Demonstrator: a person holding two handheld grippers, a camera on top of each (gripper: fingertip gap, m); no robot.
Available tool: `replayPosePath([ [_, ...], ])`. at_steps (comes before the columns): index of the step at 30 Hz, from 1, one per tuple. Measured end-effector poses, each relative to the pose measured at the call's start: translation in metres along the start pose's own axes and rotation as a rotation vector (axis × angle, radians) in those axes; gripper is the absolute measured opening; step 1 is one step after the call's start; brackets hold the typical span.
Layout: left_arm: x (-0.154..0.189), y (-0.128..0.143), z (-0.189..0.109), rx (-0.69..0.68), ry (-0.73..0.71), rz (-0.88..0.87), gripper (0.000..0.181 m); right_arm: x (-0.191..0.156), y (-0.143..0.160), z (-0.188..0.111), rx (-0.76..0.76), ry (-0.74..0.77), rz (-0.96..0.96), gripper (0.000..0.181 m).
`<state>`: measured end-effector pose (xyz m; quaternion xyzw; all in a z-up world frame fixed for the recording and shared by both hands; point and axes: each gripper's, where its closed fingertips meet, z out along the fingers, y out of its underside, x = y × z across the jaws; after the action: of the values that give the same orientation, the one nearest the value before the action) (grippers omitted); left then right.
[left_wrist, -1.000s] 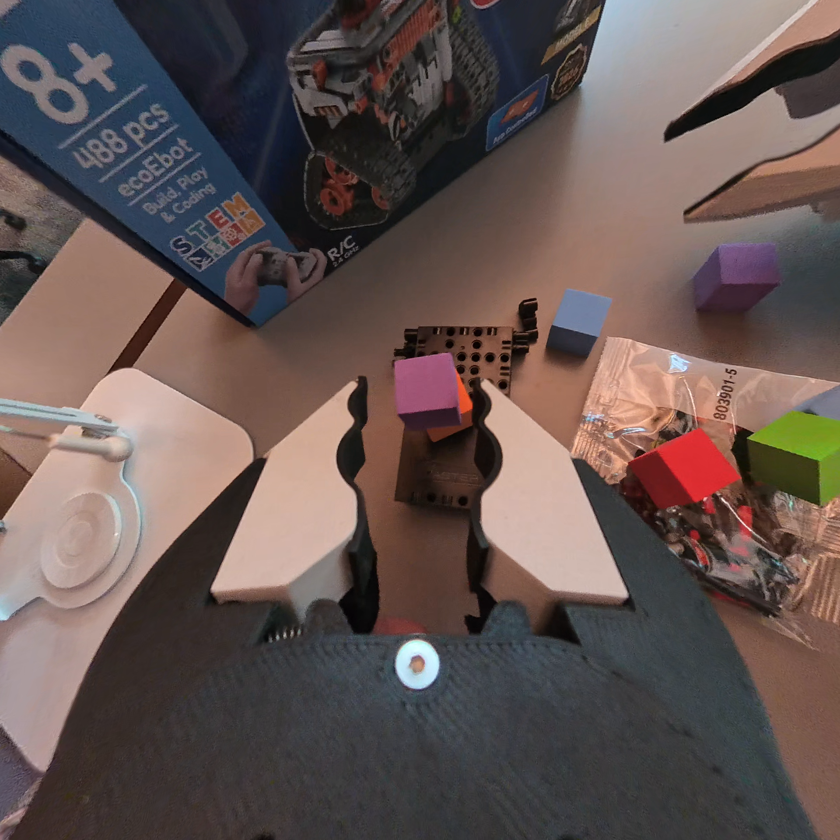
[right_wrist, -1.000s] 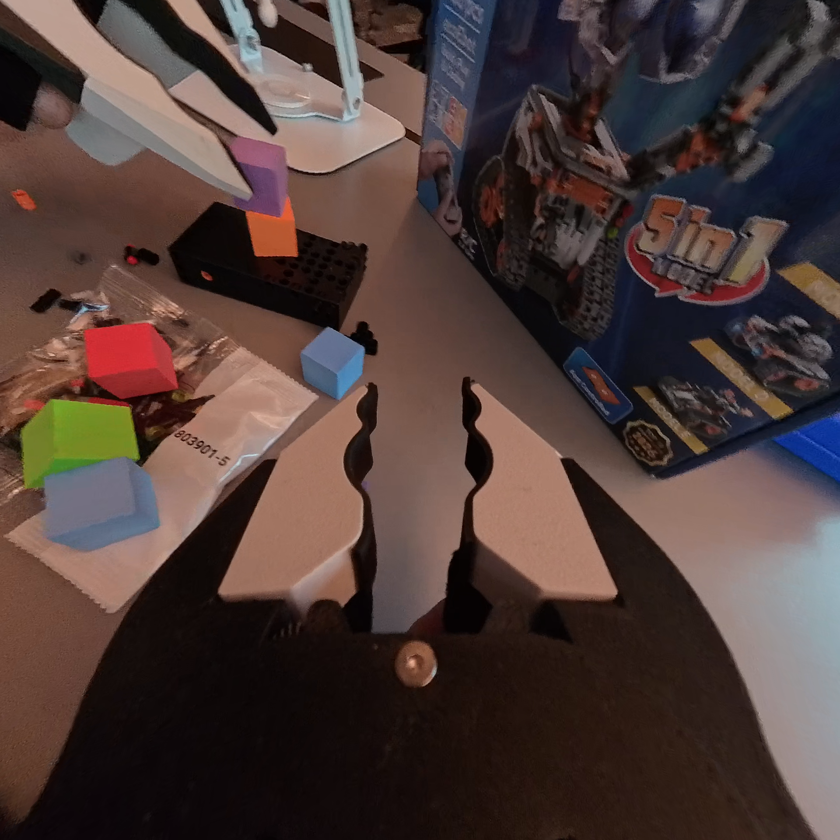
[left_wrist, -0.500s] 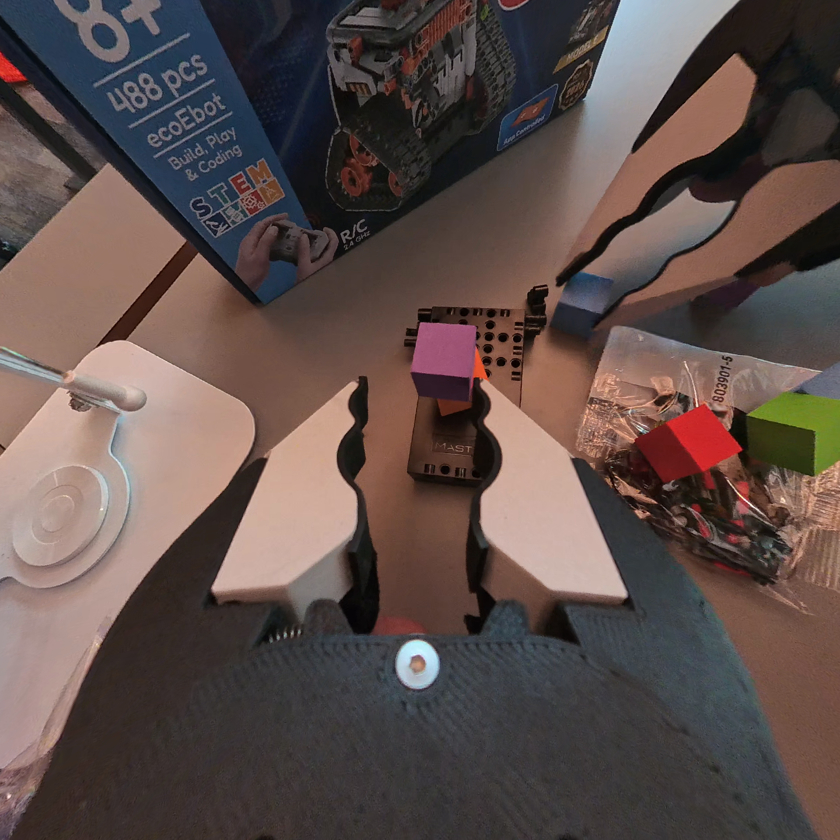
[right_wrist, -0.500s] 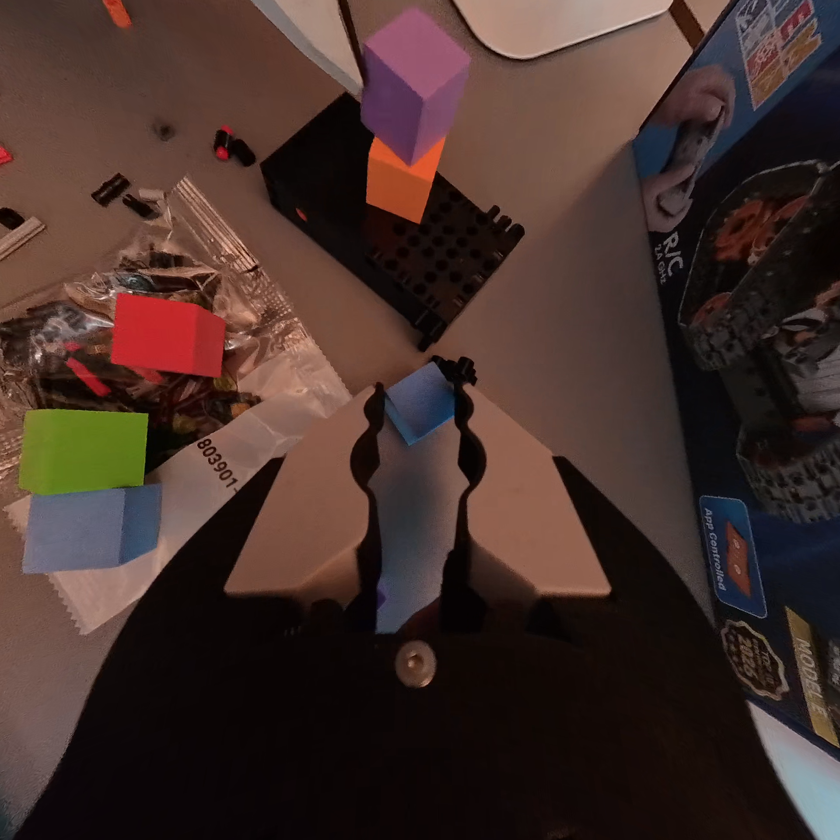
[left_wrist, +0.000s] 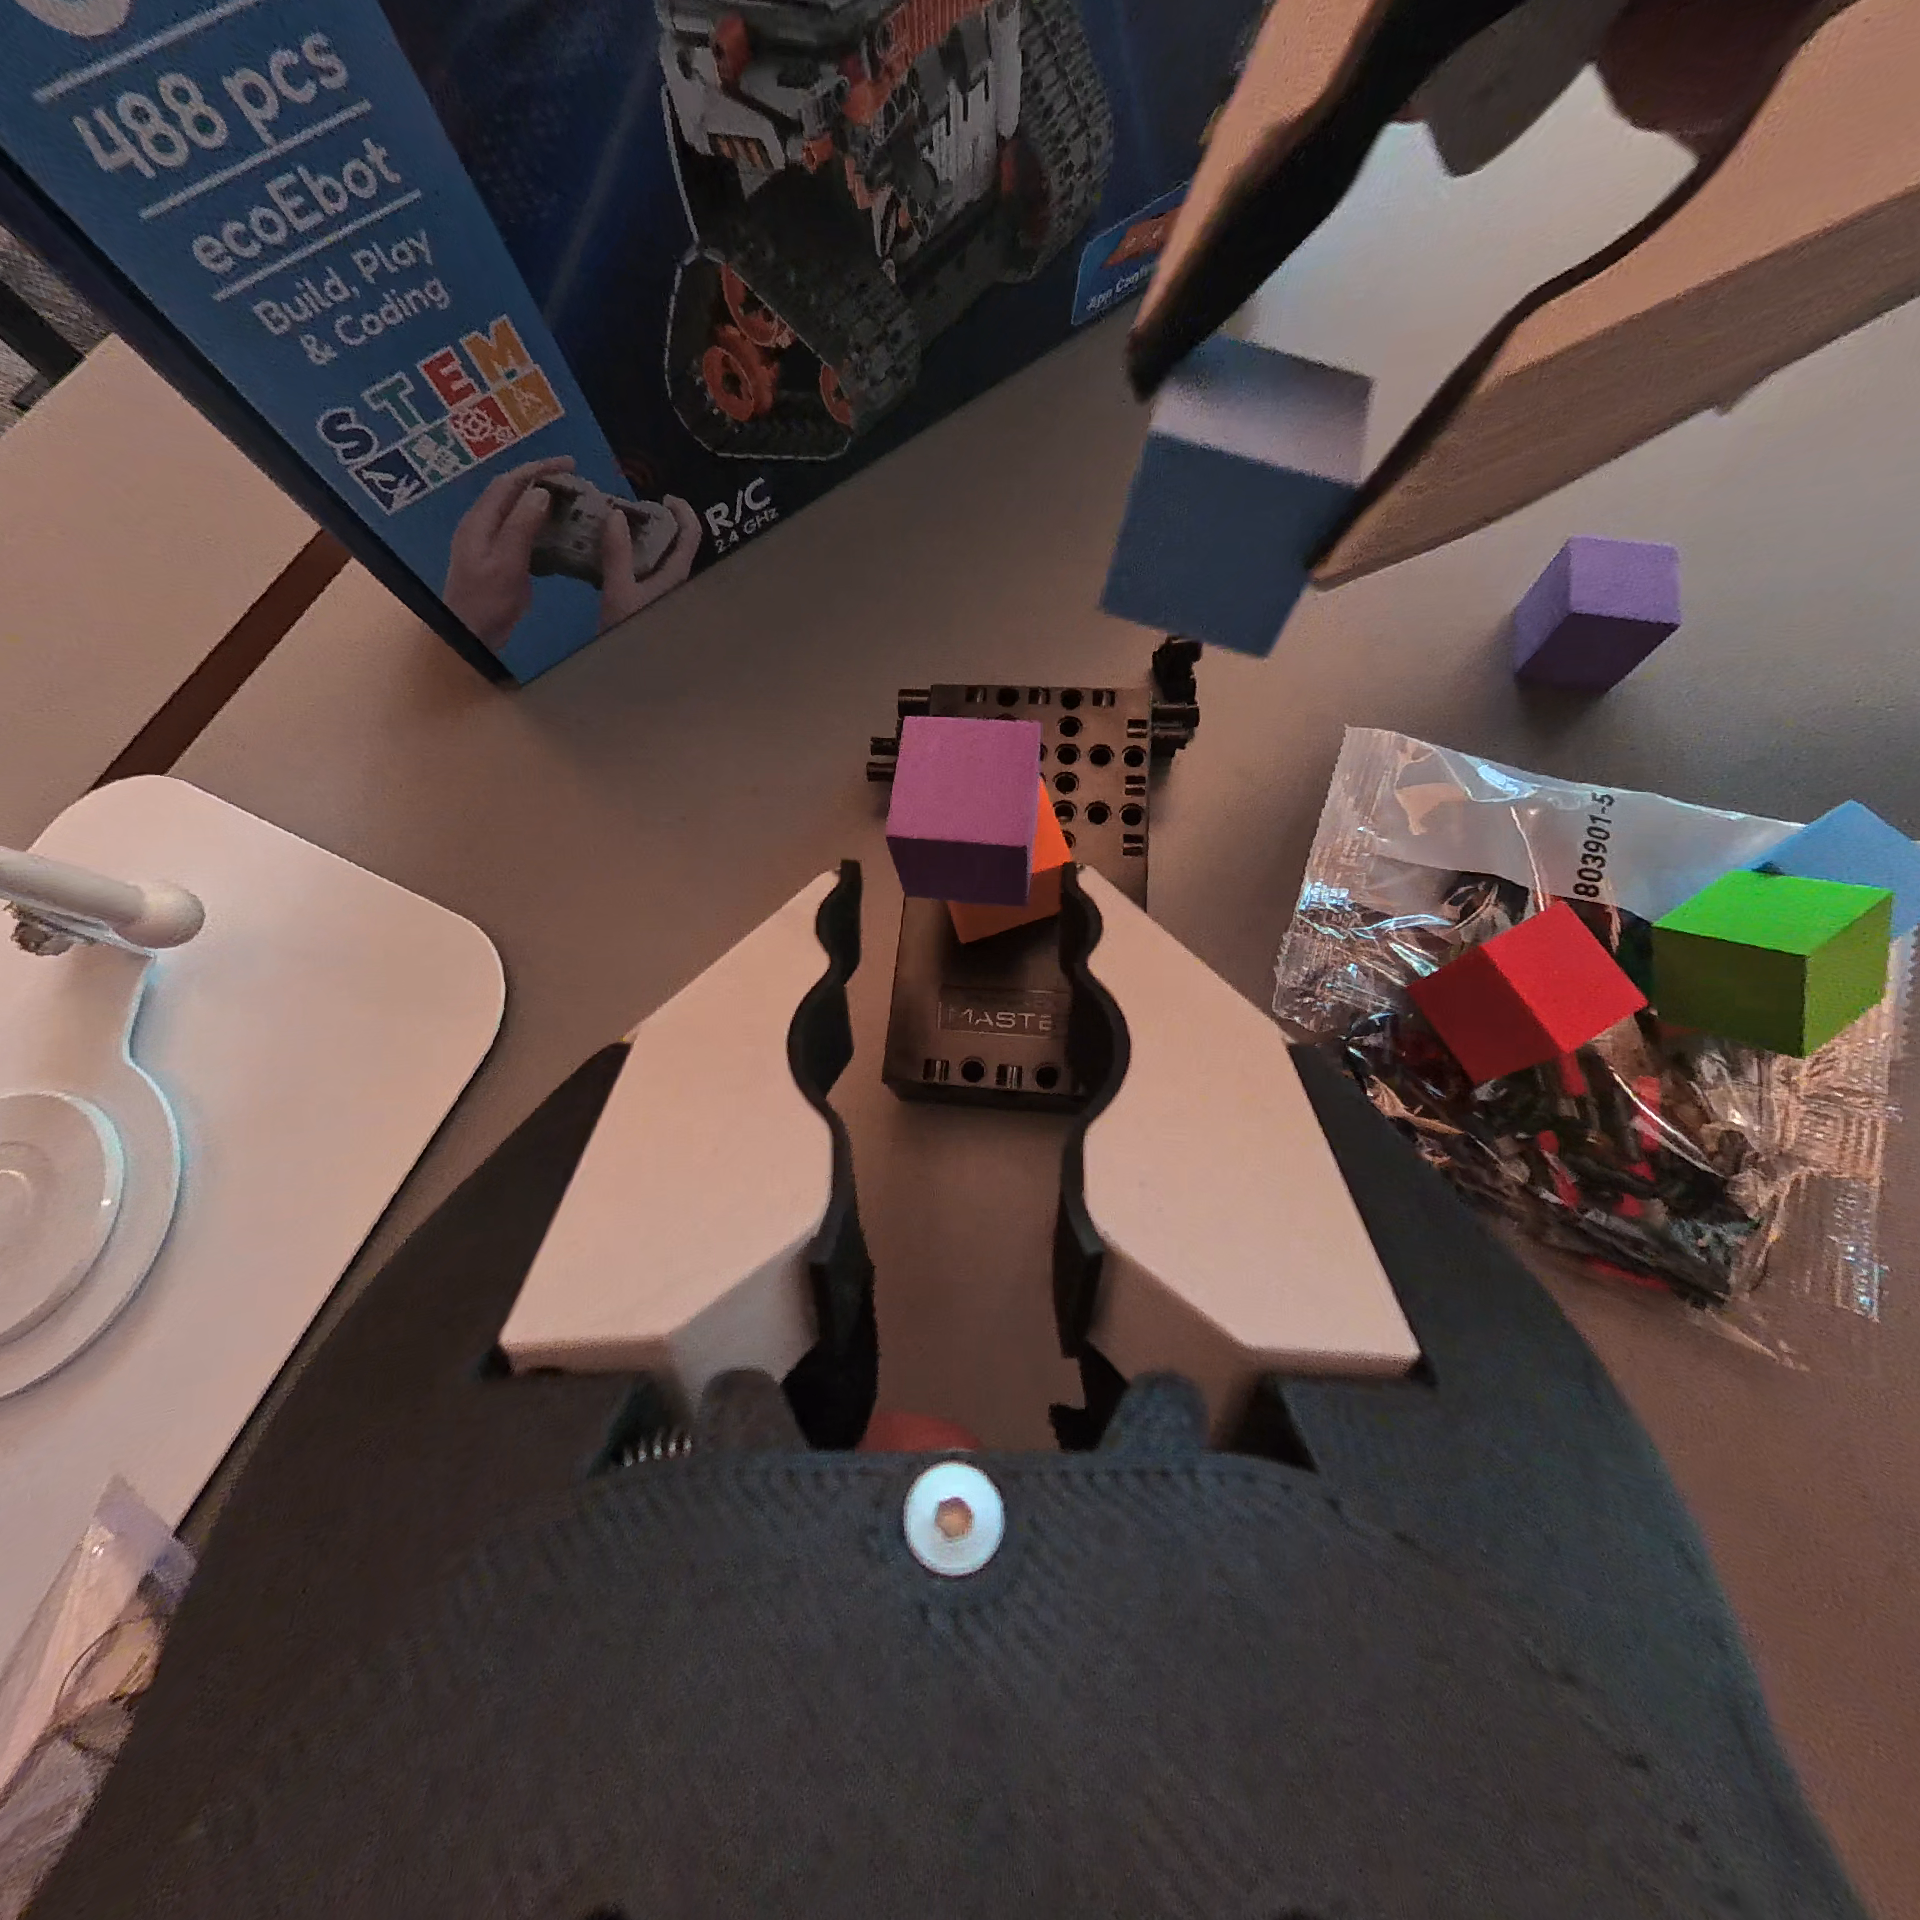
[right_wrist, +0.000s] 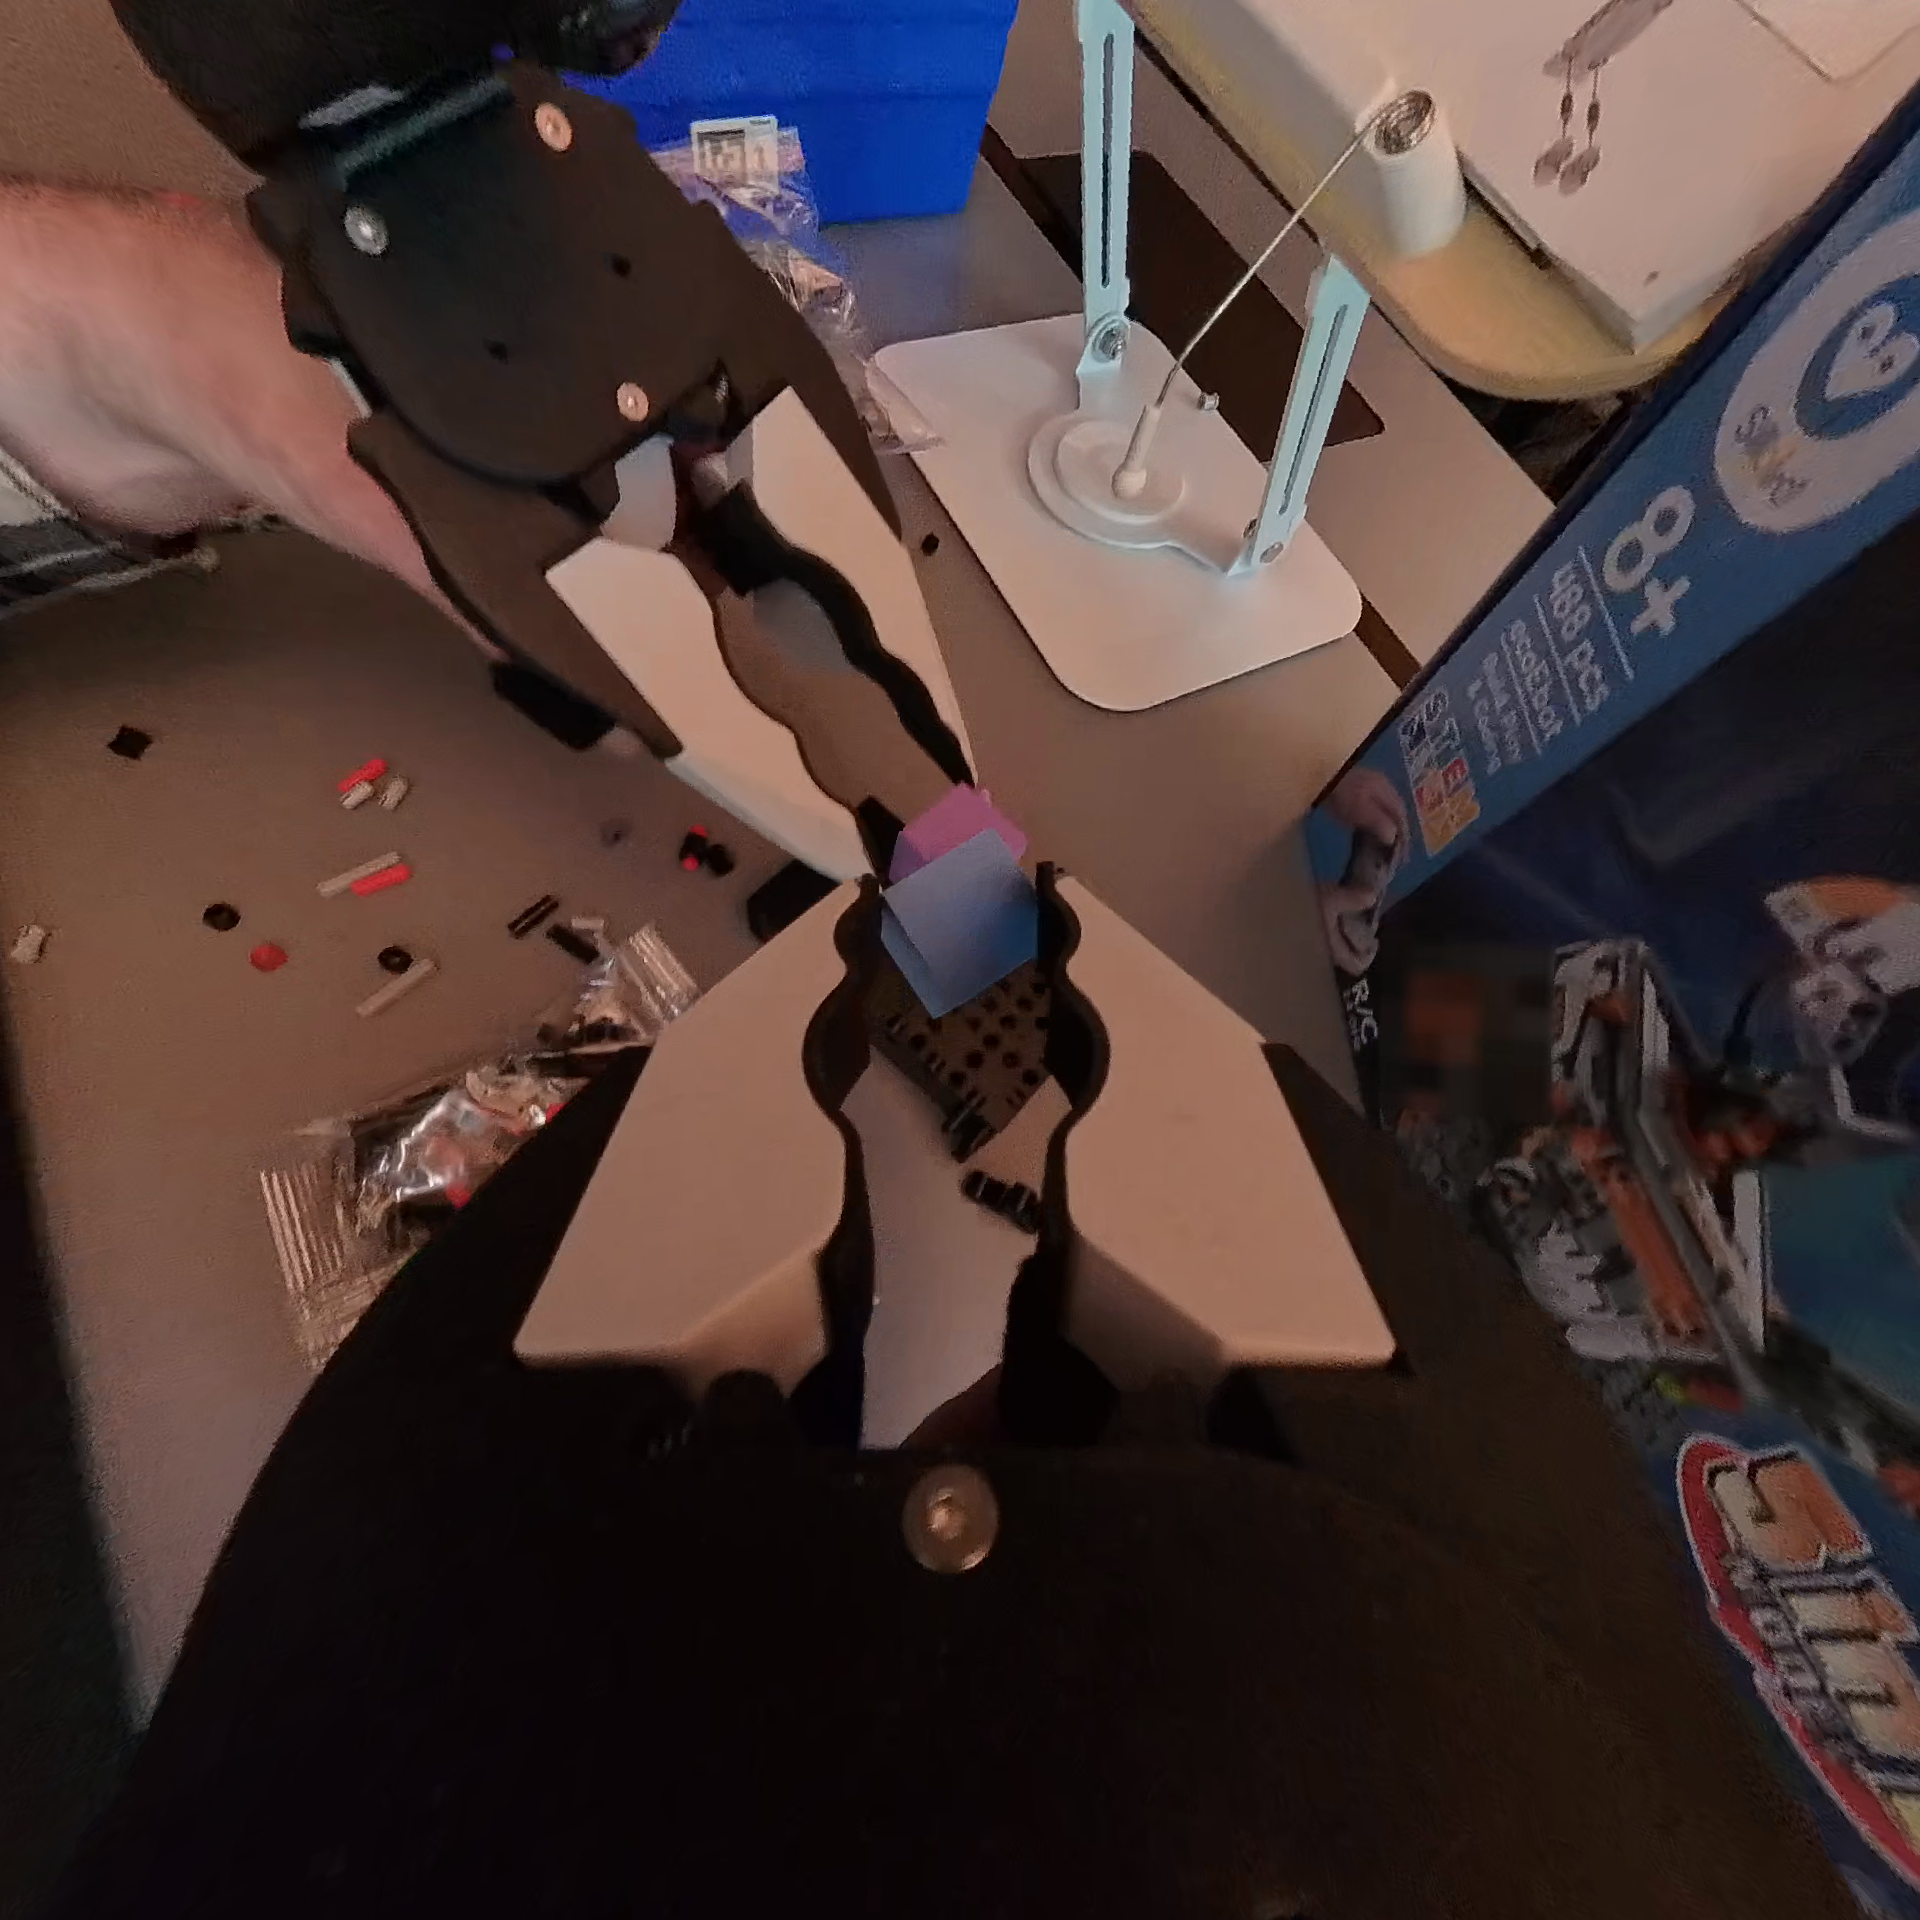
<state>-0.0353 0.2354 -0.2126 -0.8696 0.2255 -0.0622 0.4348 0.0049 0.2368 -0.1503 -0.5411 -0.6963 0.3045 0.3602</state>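
Right tongs (right_wrist: 951, 904) clenched on a light blue cube (right_wrist: 961, 935), held in the air by two opposite faces. From the right wrist view it hangs over the stack; from the left wrist view it sits above and to the far right of it, so exact alignment cannot be told.

Left tongs (left_wrist: 961, 894) released, nothing between the tips. They rest low just beside the stack, apparently clear of it, though contact on the right tip cannot be ruled out.

The stack: a purple cube (left_wrist: 966, 821) on an orange cube (left_wrist: 1023, 894), the orange twisted against the purple, on a black perforated block (left_wrist: 1081, 769) that gives a flat raised base on the table (left_wrist: 727, 727).

Outward: a clear plastic bag (left_wrist: 1558, 1122) holding small dark and red parts lies to the right and serves as a rest for a red cube (left_wrist: 1517, 997), a green cube (left_wrist: 1766, 956) and a second blue cube (left_wrist: 1849, 842). Another purple cube (left_wrist: 1595, 613) sits alone on the table. A blue toy box (left_wrist: 520, 260) stands behind; a white stand base (left_wrist: 312, 987) lies left. Loose small parts (right_wrist: 364, 831) scatter the table.
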Motion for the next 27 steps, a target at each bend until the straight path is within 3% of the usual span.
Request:
replayPosePath([
  [10, 0.013, 0.005, 0.013, -0.017, 0.052, 0.011, 0.029, 0.003, -0.014, 0.022, -0.04, -0.031, 0.0, 0.029],
  [15, 0.016, 0.007, 0.01, -0.016, 0.082, -0.002, 0.046, -0.001, -0.005, 0.031, -0.107, -0.054, 0.013, 0.03],
  [19, 0.013, 0.005, 0.004, 0.002, 0.091, -0.013, 0.052, 0.0, 0.004, 0.038, -0.148, -0.042, 0.008, 0.047],
  [24, 0.008, 0.003, -0.004, 0.021, 0.082, -0.008, 0.053, 0.003, -0.005, 0.005, -0.088, 0.029, -0.006, 0.049],
  [27, 0.01, -0.003, -0.007, 0.038, 0.085, -0.004, 0.053, -0.003, 0.009, -0.022, -0.137, 0.051, -0.048, 0.05],
])
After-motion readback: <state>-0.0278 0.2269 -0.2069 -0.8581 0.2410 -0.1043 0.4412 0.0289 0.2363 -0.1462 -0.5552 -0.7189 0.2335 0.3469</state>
